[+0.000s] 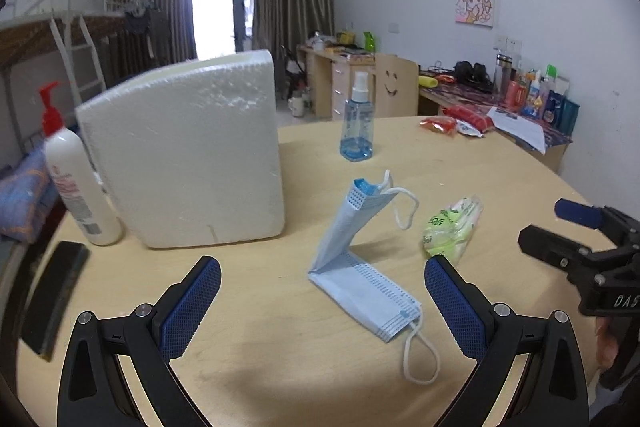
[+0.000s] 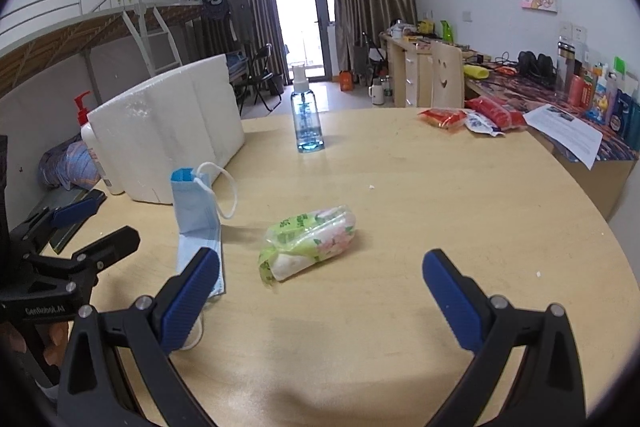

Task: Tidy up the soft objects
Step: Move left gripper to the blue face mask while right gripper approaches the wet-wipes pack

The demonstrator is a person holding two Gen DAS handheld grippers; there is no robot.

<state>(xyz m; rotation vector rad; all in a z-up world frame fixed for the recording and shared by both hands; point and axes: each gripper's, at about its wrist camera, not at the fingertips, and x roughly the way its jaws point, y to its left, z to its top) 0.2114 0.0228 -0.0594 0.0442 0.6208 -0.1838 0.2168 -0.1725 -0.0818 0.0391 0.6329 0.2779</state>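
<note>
A light blue face mask (image 1: 356, 259) lies folded on the round wooden table (image 1: 280, 347), its far half standing up; it also shows in the right wrist view (image 2: 196, 223). A green tissue pack (image 1: 450, 229) lies to its right, also in the right wrist view (image 2: 308, 241). My left gripper (image 1: 322, 301) is open and empty, the mask's near half between its fingers. My right gripper (image 2: 320, 291) is open and empty, just short of the tissue pack; it shows at the right edge of the left wrist view (image 1: 576, 231).
A white foam box (image 1: 184, 151) stands at the left, a white pump bottle (image 1: 76, 179) beside it and a dark flat object (image 1: 52, 303) at the table's left edge. A blue spray bottle (image 1: 357, 123) stands farther back. Red snack packs (image 2: 472, 119) lie far right.
</note>
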